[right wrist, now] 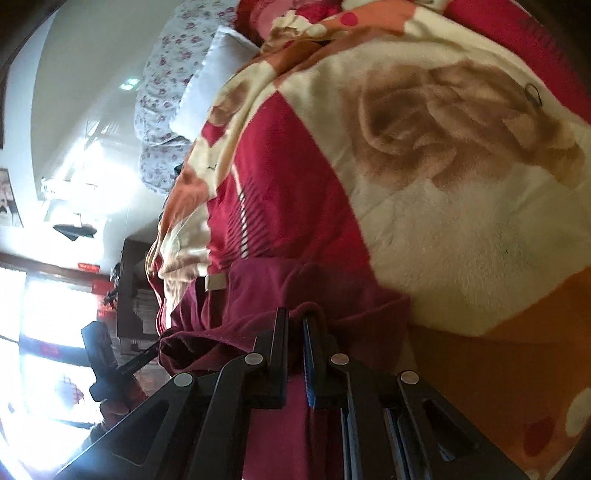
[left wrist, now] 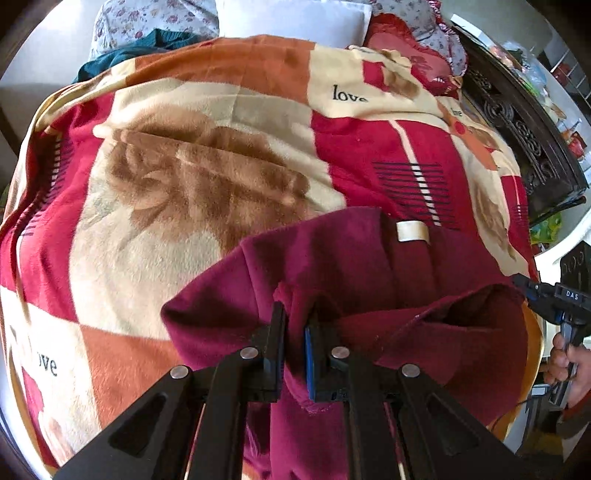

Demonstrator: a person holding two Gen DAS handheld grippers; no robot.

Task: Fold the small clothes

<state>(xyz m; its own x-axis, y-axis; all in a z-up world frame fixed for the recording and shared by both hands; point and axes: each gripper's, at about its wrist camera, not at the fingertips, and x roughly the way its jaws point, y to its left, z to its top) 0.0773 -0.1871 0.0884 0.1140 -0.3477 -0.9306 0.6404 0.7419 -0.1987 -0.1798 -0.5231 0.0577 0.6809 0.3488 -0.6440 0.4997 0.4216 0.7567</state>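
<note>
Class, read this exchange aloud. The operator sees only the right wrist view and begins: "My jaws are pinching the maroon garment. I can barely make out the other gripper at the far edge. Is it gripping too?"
Observer: Yes. In the left wrist view the left gripper has its jaws shut on a bunched fold of the maroon garment.
Operator: Are any other clothes in sight?
Observer: One. A teal garment lies crumpled at the far end of the blanket, just left of the white pillow.
</note>
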